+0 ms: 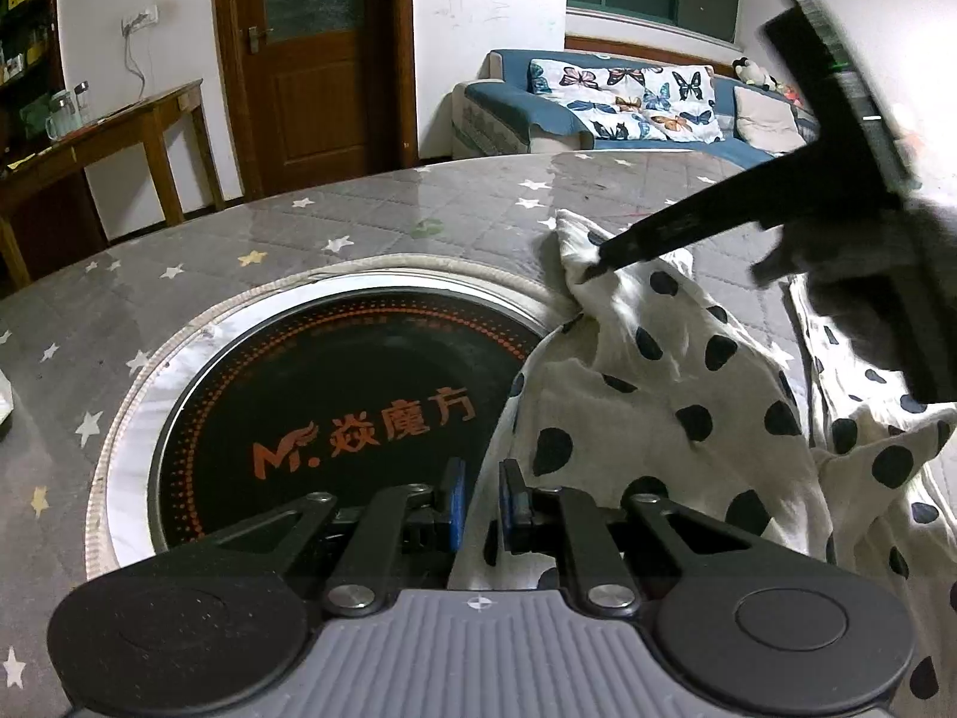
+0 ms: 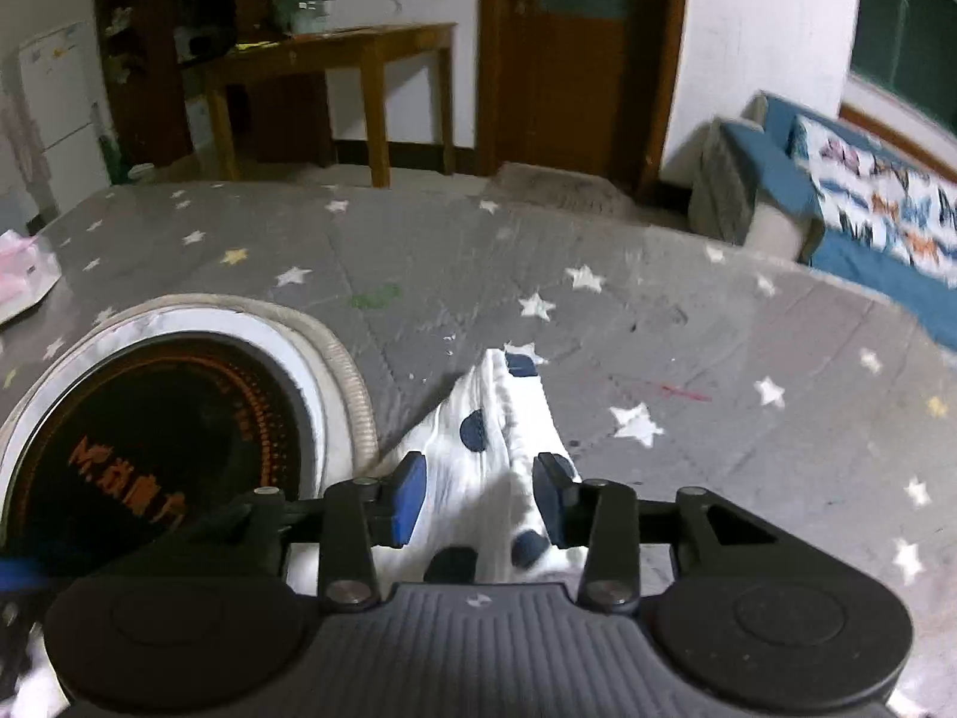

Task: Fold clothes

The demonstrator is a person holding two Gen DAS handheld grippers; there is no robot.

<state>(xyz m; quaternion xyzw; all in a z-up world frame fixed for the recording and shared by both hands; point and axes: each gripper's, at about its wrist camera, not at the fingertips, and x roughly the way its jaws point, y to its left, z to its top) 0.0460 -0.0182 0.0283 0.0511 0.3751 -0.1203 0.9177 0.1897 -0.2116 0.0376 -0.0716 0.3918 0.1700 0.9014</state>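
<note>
While both the left tool and right tool pinch it, the dotted garment stretches lengthwise between them.

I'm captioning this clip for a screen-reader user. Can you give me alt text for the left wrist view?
The left gripper pinches a white polka-dot garment over a grey star-print table, while the right gripper grips its far end. A round black cooktop sits in the table.

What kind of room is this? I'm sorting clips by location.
Most likely a home living and dining room: a blue sofa with a butterfly throw, a round table under a star-print cover with a built-in cooktop, and a wooden door.
</note>
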